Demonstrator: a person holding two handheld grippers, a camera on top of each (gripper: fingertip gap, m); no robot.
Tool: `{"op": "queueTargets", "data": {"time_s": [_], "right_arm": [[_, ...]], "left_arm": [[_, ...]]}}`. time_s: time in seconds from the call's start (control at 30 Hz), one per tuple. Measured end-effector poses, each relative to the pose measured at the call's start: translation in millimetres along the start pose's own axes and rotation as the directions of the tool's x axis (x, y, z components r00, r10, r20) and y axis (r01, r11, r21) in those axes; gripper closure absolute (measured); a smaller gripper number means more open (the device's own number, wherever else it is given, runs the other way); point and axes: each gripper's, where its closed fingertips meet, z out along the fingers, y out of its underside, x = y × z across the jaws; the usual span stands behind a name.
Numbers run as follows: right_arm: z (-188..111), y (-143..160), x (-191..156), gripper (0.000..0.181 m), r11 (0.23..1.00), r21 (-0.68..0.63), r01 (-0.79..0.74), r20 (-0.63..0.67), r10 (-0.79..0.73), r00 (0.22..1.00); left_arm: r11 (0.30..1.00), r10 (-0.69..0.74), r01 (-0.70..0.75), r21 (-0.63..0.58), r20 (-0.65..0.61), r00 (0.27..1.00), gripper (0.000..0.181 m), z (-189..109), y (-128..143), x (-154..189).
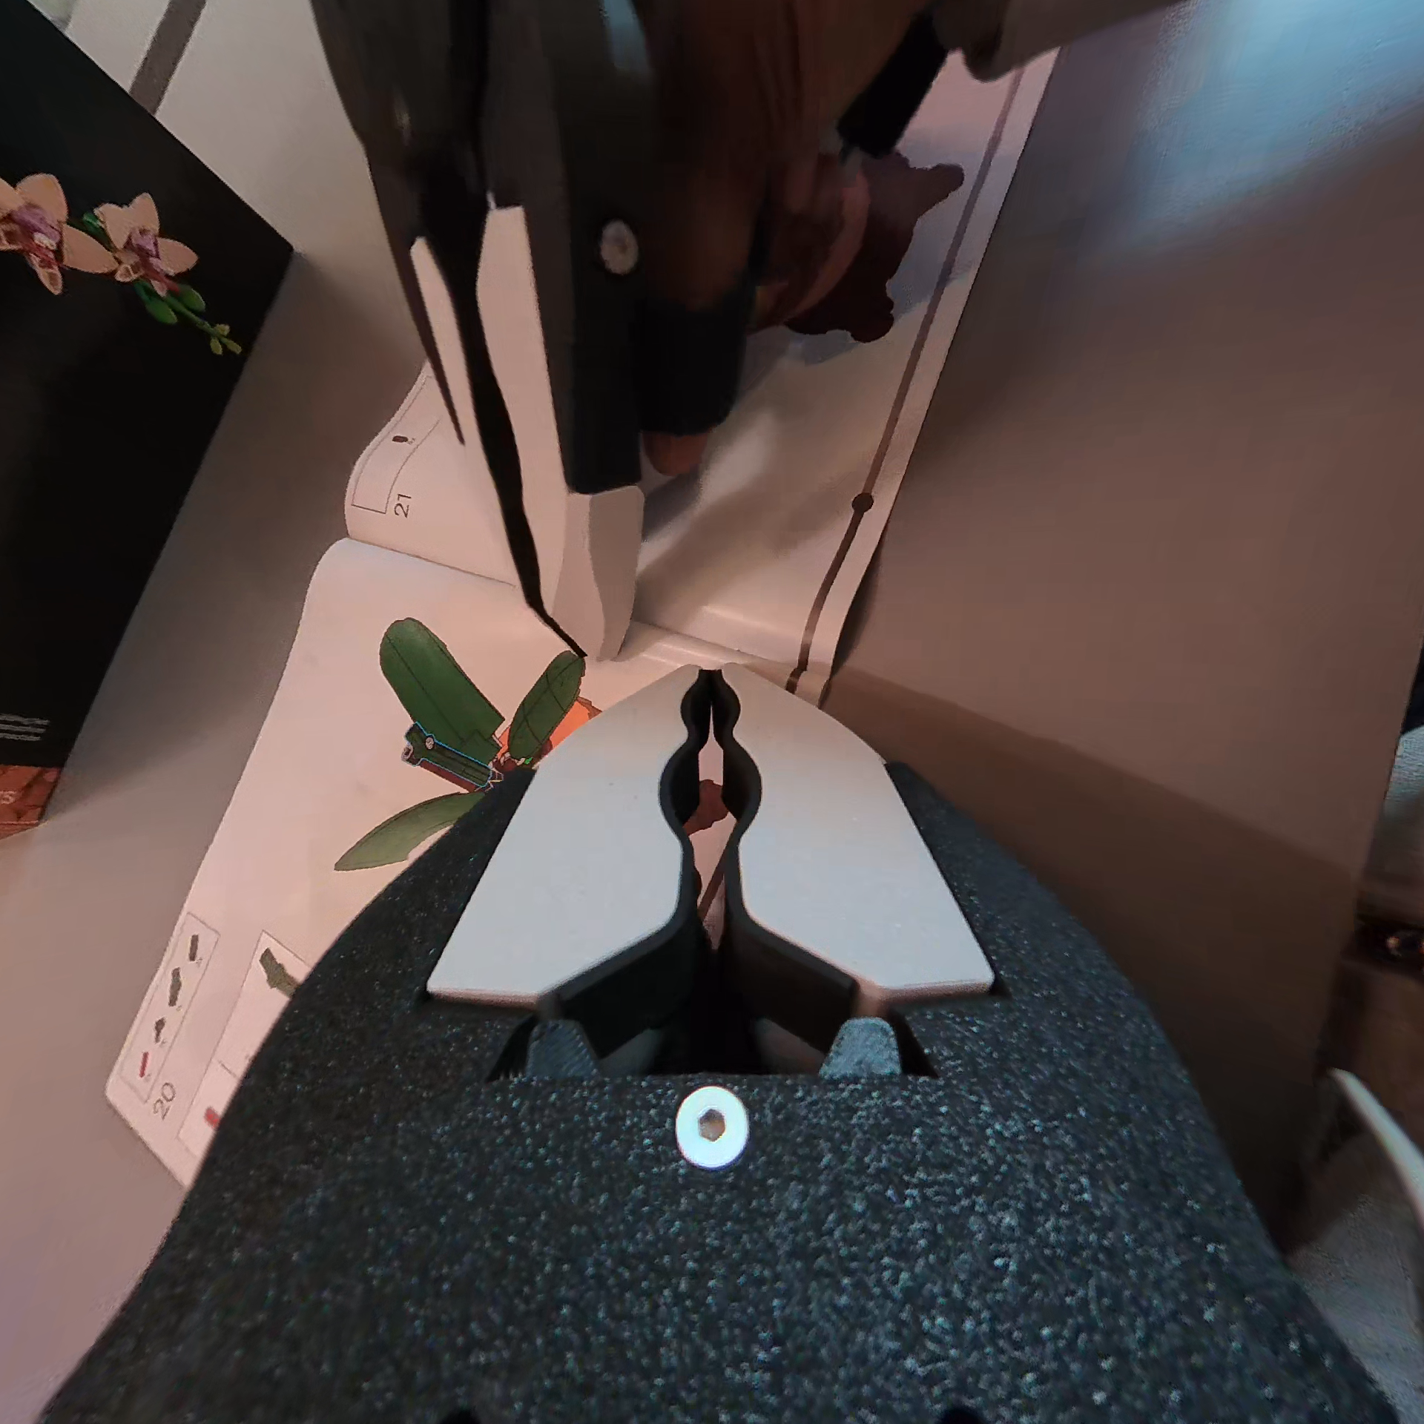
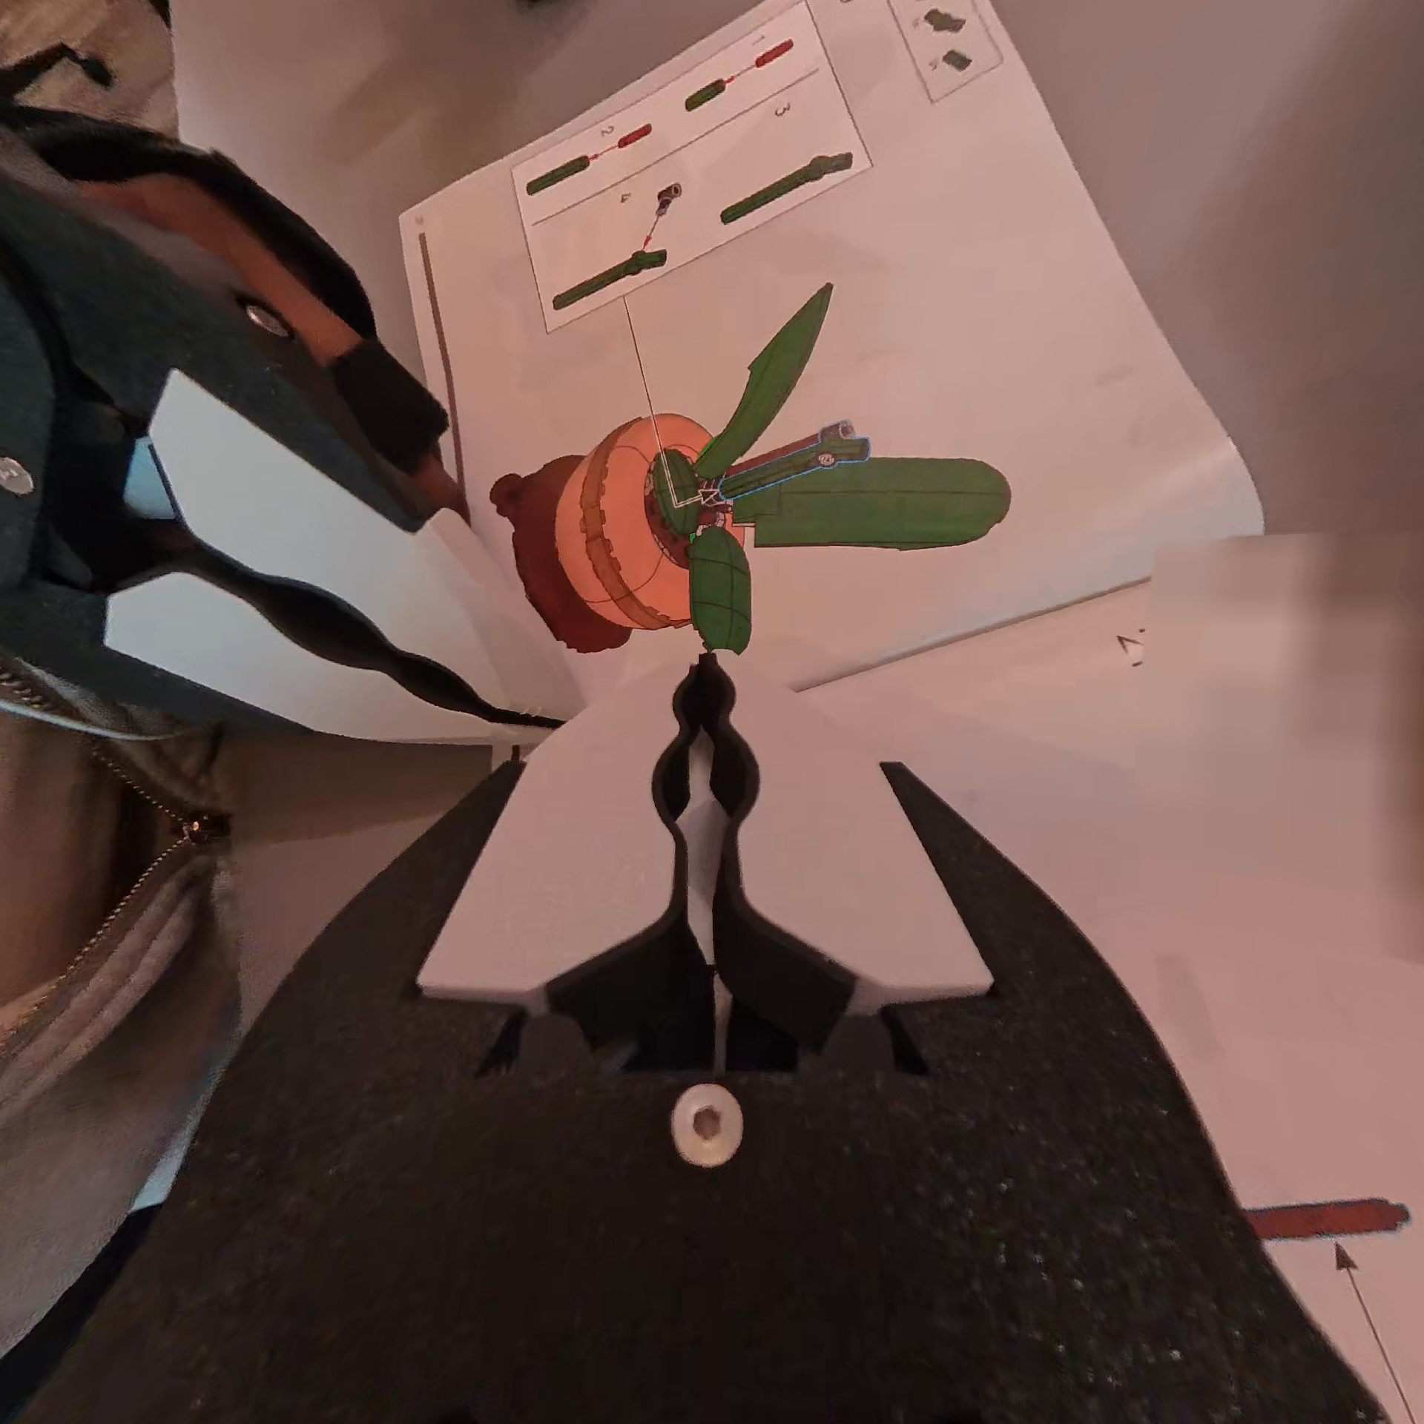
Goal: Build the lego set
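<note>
**Lego set: both tongs at the instruction booklet, no bricks in reach**

The lego set itself is not in view as bricks; you have only its white paper instruction booklet, lying open on the pale tabletop at a page picturing green leaves on an orange pot.

Nearest you, your left gripper has its grey fingers pressed together, tips touching, low over the booklet's inner fold. Your right gripper is likewise pressed together. A thin white edge runs between its fingers, so it may be pinching a page, though I cannot tell for sure.

Judging by this, you are on the page-handling step, either reading or turning, not on assembly. The next move calls for settling the page flat, then finding the pictured parts.

The two grippers meet almost tip to tip at the fold, the right one coming in steeply from beyond.

Farther off to the left stands the black lego box printed with pale orchid blooms.
</note>
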Motion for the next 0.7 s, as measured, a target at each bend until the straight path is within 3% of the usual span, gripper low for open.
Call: {"op": "queueTargets", "data": {"time_s": [0.3, 0.7], "right_arm": [[-0.8, 0.0, 0.9, 0.181, 0.988, -0.058, 0.144, -0.182, -0.152, 0.972], [-1.8, 0.0, 1.2, 0.181, 0.979, -0.058, 0.193, -0.282, -0.202, 0.938]], "left_arm": [[0.999, -0.035, 0.036, 0.023, -0.041, 0.999, 0.181, 0.2, 0.1, 0.0], [0.999, -0.041, 0.043, 0.021, -0.079, 0.996, 0.181, 0.6, 0.3, 0.2]]}}
